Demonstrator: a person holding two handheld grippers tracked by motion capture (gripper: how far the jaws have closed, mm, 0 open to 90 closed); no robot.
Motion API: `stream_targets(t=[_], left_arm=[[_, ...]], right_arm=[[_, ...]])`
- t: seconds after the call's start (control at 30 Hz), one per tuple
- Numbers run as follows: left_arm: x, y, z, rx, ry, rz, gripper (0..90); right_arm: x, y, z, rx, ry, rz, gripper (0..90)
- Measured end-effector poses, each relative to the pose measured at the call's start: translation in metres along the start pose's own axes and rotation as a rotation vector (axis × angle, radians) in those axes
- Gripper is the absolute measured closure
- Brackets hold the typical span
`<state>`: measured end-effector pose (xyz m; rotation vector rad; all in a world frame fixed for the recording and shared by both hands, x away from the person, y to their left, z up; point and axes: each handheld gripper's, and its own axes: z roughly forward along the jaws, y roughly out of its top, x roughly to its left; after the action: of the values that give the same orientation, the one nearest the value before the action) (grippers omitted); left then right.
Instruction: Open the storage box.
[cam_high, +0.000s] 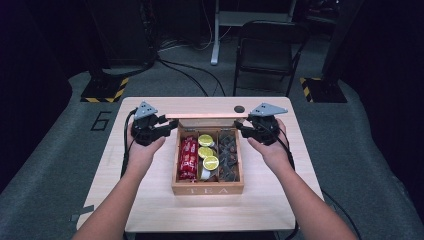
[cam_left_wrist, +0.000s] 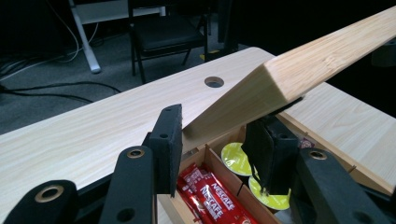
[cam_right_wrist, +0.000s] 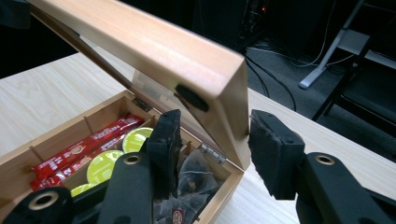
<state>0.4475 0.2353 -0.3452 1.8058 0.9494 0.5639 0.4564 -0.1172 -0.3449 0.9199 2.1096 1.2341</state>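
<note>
At mid-table sits a wooden tea box (cam_high: 207, 189), its hinged lid (cam_high: 206, 116) raised. The left gripper (cam_high: 170, 127) and right gripper (cam_high: 241, 128) each straddle a lid corner, jaws parted and not clamped. Probably the lid is being swung; next both must move evenly. Inside lie red sachets (cam_high: 188, 158), green-topped pods (cam_high: 207, 151) and dark tea bags (cam_high: 229, 155).

The high view looks forward and down on the table (cam_high: 150, 210) from above the person's side, while each gripper view looks close along its own jaws at the raised lid (cam_left_wrist: 299, 79), sharing the open tea box (cam_high: 207, 189).
</note>
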Motion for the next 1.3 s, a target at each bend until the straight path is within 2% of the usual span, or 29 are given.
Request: stream_targets(t=[0.07, 0.13, 0.27, 0.37, 0.63, 0.8, 0.93, 1.03, 1.17, 1.3], left_arm=[[0.002, 0.001, 0.002, -0.002, 0.002, -0.013, 57.2], [0.002, 0.002, 0.004, 0.005, 0.007, -0.013, 57.6], [0.004, 0.004, 0.008, 0.024, 0.016, 0.003, 57.8], [0.004, 0.003, 0.011, 0.023, 0.024, 0.011, 58.7], [0.010, 0.001, 0.020, 0.019, 0.021, -0.015, 58.7], [0.015, -0.001, 0.030, 0.047, 0.027, -0.024, 58.9], [0.019, -0.004, 0.038, 0.063, 0.041, -0.025, 60.5], [0.020, -0.005, 0.042, 0.065, 0.047, -0.027, 60.9], [0.023, -0.006, 0.044, 0.058, 0.042, -0.049, 61.0], [0.023, -0.006, 0.045, 0.059, 0.043, -0.048, 61.2]], right_arm=[[-0.002, 0.001, 0.003, 0.004, -0.004, -0.004, 53.5], [-0.003, 0.001, 0.006, 0.009, -0.008, 0.013, 54.4], [-0.008, 0.003, 0.013, 0.019, -0.016, 0.007, 59.6], [-0.009, 0.005, 0.015, 0.026, -0.011, 0.009, 59.2], [-0.011, 0.006, 0.020, 0.030, -0.030, -0.003, 60.5], [-0.013, 0.006, 0.026, 0.035, -0.033, 0.003, 60.3], [-0.016, 0.006, 0.030, 0.025, -0.032, 0.029, 59.9], [-0.018, 0.005, 0.033, 0.027, -0.033, 0.025, 59.8], [-0.018, 0.004, 0.038, 0.031, -0.043, 0.039, 59.2], [-0.019, 0.003, 0.041, 0.035, -0.041, 0.041, 59.2]])
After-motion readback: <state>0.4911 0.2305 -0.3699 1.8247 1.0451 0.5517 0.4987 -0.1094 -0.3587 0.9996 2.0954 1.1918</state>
